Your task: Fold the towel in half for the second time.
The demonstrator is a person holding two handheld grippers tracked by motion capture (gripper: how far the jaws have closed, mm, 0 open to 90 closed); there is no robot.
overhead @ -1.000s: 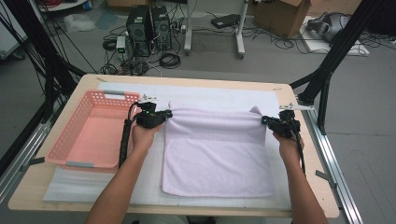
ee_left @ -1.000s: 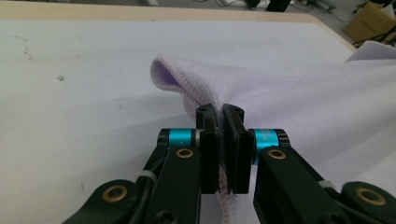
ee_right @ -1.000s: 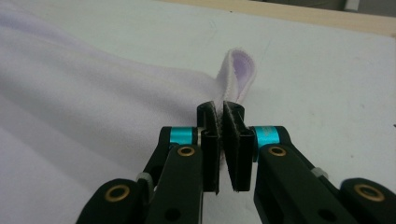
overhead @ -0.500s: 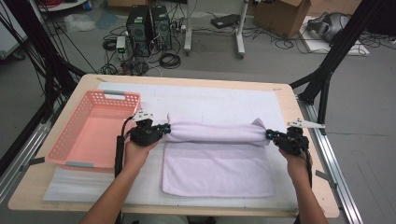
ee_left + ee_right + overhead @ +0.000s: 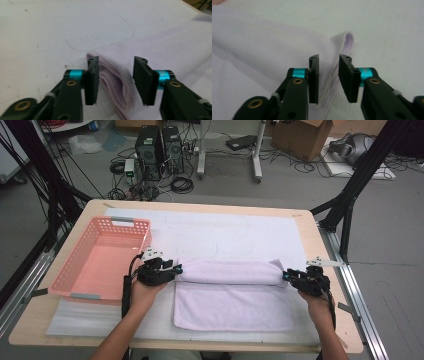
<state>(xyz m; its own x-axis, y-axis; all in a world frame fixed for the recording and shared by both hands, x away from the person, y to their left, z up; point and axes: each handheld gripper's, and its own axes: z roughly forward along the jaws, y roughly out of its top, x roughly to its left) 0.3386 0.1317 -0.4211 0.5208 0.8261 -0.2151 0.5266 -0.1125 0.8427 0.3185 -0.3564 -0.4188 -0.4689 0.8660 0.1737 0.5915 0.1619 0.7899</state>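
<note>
A pale lilac towel lies on the white mat, its far part folded toward me into a thick roll-like fold. My left gripper is at the fold's left end. In the left gripper view it stands open, with the layered towel edge loose between the jaws. My right gripper is at the fold's right end. In the right gripper view it is open a little less wide, with the towel corner standing between and beyond its jaws.
A pink plastic basket sits at the left of the table, close to my left hand. The white mat covers most of the wooden table. Cables, computer towers and boxes lie on the floor beyond.
Both grippers have carried the towel's far edge toward me, folding it over the near part. The jaws now stand apart around the cloth.
</note>
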